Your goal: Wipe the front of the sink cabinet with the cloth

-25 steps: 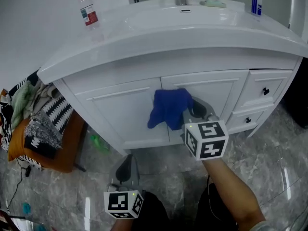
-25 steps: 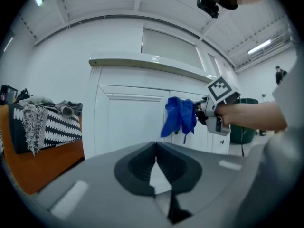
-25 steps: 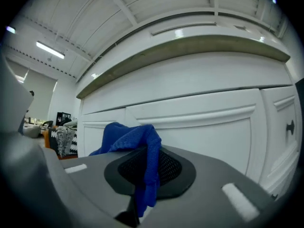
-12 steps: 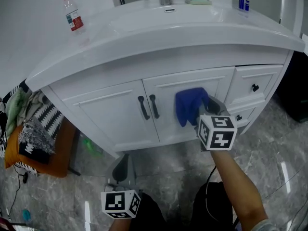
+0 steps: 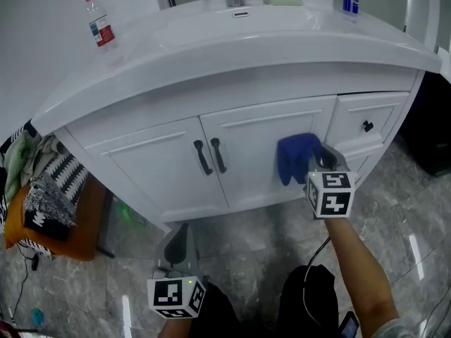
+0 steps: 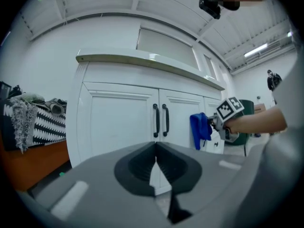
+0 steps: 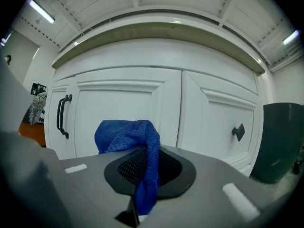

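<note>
The right gripper [image 5: 318, 165] is clamping its jaws on the blue cloth [image 5: 295, 156] and holding it against the right door [image 5: 246, 146] of the white sink cabinet [image 5: 151, 166], while the left gripper [image 5: 180, 245] is hanging low, jaws closed on nothing.

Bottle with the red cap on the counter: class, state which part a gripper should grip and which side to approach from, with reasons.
Grip the bottle around its straight middle, jaws level, coming from the front edge of the counter. It stands upright, and the wall looks close behind it, so the front is probably the open side.
</note>
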The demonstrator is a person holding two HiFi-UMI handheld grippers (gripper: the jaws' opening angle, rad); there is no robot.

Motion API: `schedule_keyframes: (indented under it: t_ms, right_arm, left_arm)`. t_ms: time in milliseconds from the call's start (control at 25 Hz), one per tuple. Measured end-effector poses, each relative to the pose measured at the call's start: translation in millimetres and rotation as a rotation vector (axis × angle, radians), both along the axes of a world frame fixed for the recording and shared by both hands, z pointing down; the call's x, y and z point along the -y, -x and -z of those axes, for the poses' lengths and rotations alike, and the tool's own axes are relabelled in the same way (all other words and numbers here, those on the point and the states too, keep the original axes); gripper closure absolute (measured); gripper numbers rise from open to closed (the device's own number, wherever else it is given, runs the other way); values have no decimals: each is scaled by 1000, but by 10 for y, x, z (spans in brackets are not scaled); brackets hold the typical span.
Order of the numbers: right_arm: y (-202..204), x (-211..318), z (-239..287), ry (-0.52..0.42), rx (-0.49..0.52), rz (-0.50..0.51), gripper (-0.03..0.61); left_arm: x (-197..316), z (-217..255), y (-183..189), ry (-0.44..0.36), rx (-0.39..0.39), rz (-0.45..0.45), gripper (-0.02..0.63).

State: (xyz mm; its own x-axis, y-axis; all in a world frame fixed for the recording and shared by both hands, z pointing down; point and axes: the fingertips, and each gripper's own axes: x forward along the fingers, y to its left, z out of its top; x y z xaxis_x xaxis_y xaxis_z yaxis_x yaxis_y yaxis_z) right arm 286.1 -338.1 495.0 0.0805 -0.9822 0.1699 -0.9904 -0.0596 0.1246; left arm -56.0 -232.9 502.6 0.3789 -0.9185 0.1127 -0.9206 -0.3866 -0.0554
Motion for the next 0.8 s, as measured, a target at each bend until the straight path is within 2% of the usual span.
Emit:
schedule_keyframes:
  t_ms: [160,360,480,600,800]
  right_arm:
    - [8,3,-325,68,34,-18,543]
    - [80,28,-485,72,64,-42,545]
    - [307,76,-565,98,80,-13,546]
    - [522,97,-584,83,96,3,548]
    - [1118,187,-602,84,71,105,548]
  left_arm:
    - [-34,-33,20,8,7,-1,603]
    - [-39,-51,102,8,12,6,603]
    - [-47,-100,172,20,9,16,603]
    - [-51,-142,236,27,8,20,603]
    - [-63,-202,419,36,-4,49,603]
